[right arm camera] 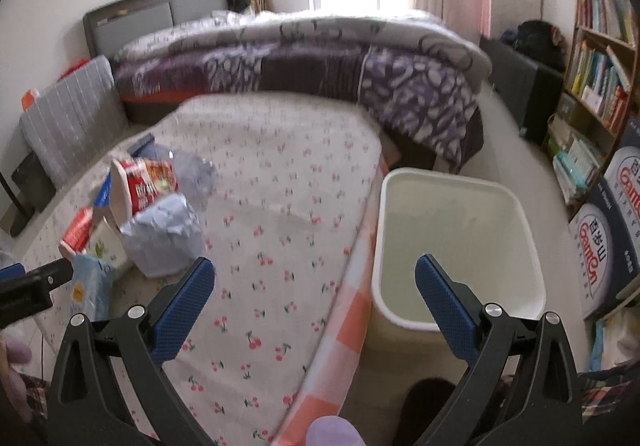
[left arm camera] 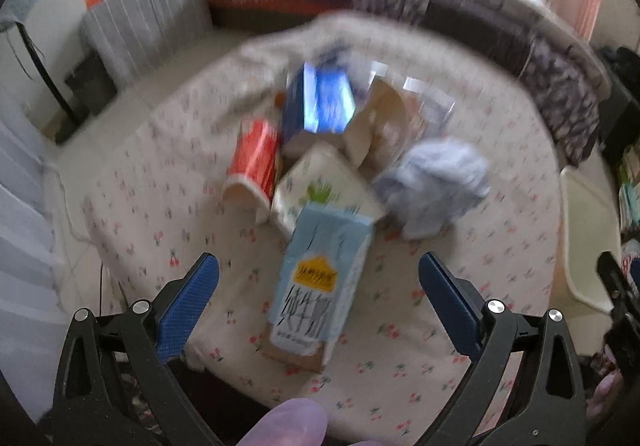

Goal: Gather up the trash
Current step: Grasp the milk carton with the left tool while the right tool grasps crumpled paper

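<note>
1. My left gripper (left arm camera: 318, 286) hangs over the worktop (left arm camera: 160, 186), its fingers (left arm camera: 188, 306) spread wide with nothing between the pads.
2. On the cherry-print cloth (right arm camera: 280, 246) ahead of it I see the trash in one heap; the left view is blurred, so labels are hard to read.
3. From the left of the heap: a red cup (left arm camera: 252, 166) on its side, a blue box (left arm camera: 320, 102) behind it, a pale carton (left arm camera: 320, 182) in the middle, and a light-blue milk carton (left arm camera: 320, 282) nearest me, lying flat between the two fingers but not touched by them.
4. Further right sit a brown paper piece (left arm camera: 380, 122) and a crumpled grey-blue wad (left arm camera: 436, 182).
5. My right gripper (right arm camera: 314, 298) is off to the right of the heap, fingers (right arm camera: 444, 306) wide apart and holding nothing.
6. Its left finger sits over the cloth, its right finger over a white bin (right arm camera: 532, 246) that stands on the floor just beside the worktop edge.
7. Behind, a bed (right arm camera: 300, 62); far right, a bookshelf (right arm camera: 596, 58).
</note>
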`<state>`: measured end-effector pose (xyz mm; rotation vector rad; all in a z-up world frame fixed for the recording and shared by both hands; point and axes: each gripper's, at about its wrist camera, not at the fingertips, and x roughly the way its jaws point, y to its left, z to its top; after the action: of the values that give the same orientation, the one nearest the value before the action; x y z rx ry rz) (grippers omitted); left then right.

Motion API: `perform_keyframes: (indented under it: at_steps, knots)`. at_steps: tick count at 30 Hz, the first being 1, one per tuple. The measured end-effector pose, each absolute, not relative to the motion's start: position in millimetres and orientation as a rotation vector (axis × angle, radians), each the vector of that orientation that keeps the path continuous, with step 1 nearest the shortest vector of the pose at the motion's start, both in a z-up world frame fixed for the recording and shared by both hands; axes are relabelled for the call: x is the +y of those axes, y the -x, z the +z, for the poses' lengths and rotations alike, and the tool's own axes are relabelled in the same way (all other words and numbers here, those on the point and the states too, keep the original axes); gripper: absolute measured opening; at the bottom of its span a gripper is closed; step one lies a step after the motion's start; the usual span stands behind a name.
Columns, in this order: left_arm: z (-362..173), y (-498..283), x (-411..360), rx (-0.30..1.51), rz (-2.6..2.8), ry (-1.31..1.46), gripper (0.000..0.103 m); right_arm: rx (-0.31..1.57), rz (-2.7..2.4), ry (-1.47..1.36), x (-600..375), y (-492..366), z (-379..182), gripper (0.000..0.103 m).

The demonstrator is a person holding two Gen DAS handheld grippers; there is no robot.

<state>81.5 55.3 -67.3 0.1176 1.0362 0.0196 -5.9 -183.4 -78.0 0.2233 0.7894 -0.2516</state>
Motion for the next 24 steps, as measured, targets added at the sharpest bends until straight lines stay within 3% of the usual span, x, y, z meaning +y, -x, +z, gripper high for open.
perform_keyframes:
  at_steps: [5,11,14,18,24]
  knots:
    - [-109.7,-93.2,61.9,1.282,-0.042,-0.029,0.096,0.856,-0.232,-0.225,-183.1,-1.9,-87.8,0.098]
    - [-125.3,-90.0,56.6,1.306,-0.029,-0.085,0.095,0.903,-0.222,-0.225,-180.3,-12.1,-96.2,0.098]
    - [-128.8,-90.1,56.4,1.298,-0.015,-0.096,0.087,0.919,-0.212,-0.225,-176.4,-16.9,-99.5,0.098]
    - [-133.8,-98.0,60.2,1.334,-0.043,-0.054,0.060,0.939,-0.192,-0.221,-167.6,-23.2,-103.8,0.097]
    - [-112.0,-89.5,68.8,1.231,-0.068,-0.024,0.059,0.930,-0.137,-0.202,-148.6,-31.7,-103.4,0.098]
